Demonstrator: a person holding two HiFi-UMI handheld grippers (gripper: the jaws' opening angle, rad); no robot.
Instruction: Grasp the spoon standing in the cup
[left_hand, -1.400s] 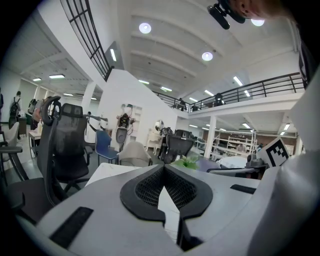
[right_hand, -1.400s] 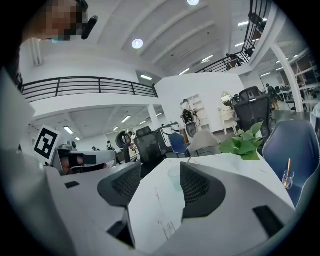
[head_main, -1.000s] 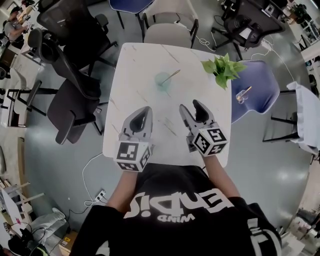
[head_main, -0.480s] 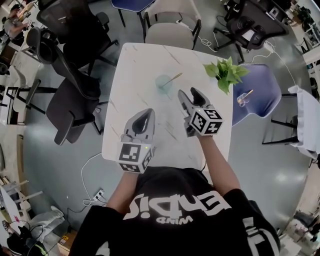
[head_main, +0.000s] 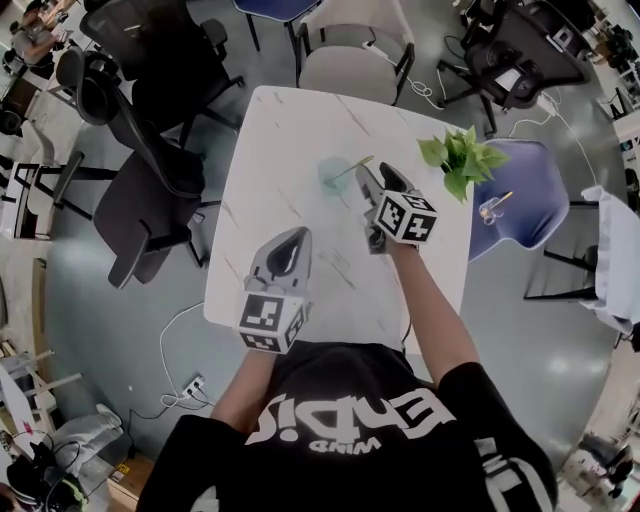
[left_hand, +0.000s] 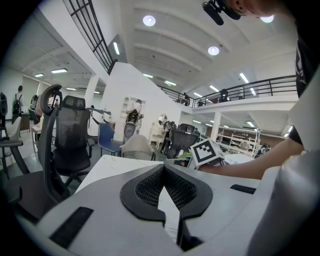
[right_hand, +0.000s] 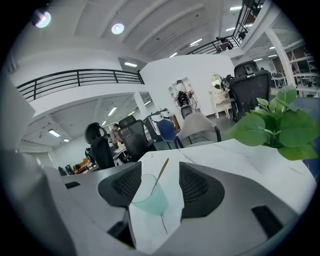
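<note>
The left gripper (head_main: 292, 240) hangs over the near part of the table, its jaws together at the tips with nothing between them in the left gripper view (left_hand: 162, 168). Ahead of it and to its right stands the pale green translucent cup (head_main: 333, 172), with the thin golden spoon (head_main: 351, 164) standing in it and leaning, handle up and toward the right gripper. The right gripper (head_main: 376, 180) sits just beside the cup with its jaws apart and holding nothing. In the right gripper view (right_hand: 160, 175) the cup (right_hand: 148, 196) shows framed between the two dark pads, just ahead of them, and the spoon (right_hand: 161, 172) rises slantwise out of its mouth; no contact between pads and cup can be seen. To the right of that gripper is a leafy green potted plant (head_main: 460, 160), close by its right jaw (right_hand: 275, 125). All this rests on a white, faintly veined table (head_main: 270, 130). Left of the left gripper, off the table, stand black mesh office chairs (head_main: 150, 190); beyond the cup is a beige chair (head_main: 355, 60); right of the plant is a blue chair (head_main: 525, 180), on a grey floor (head_main: 120, 330).
</note>
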